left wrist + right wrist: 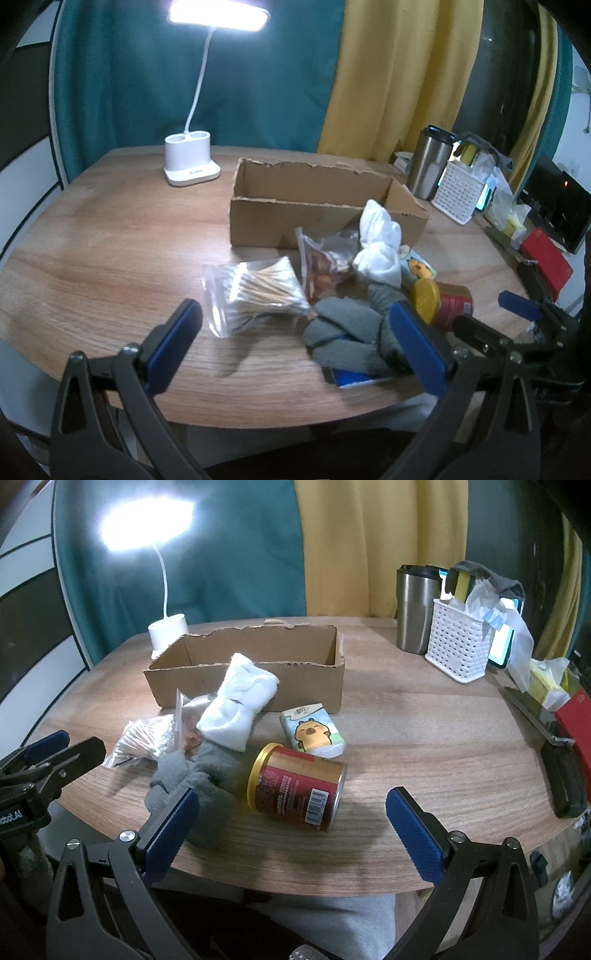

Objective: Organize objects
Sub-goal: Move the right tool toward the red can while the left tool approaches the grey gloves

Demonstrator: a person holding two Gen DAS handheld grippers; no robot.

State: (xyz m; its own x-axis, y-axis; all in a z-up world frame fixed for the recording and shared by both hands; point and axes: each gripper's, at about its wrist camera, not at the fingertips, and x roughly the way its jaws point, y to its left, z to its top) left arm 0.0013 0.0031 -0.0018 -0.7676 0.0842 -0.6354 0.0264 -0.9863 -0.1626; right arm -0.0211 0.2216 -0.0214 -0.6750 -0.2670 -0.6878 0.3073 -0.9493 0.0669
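Note:
An empty cardboard box [317, 206] [251, 672] stands mid-table. In front of it lies a heap: a bag of cotton swabs [258, 291] [147, 738], a snack bag [321, 262], rolled white socks [380, 243] [236, 705], grey socks [351, 332] [199, 779], a tissue pack with a cartoon animal [314, 733], and a red can with a yellow lid [299, 786] [443, 299] on its side. My left gripper [295, 347] is open near the swabs and grey socks. My right gripper [291, 830] is open just short of the can. Neither holds anything.
A lit white desk lamp [190, 162] stands at the back left. At the back right are a steel tumbler [415, 609], a white perforated basket [458, 648] with a sponge and bags, tissues and a red box [578, 720]. The round wooden table's edge [332, 886] is near me.

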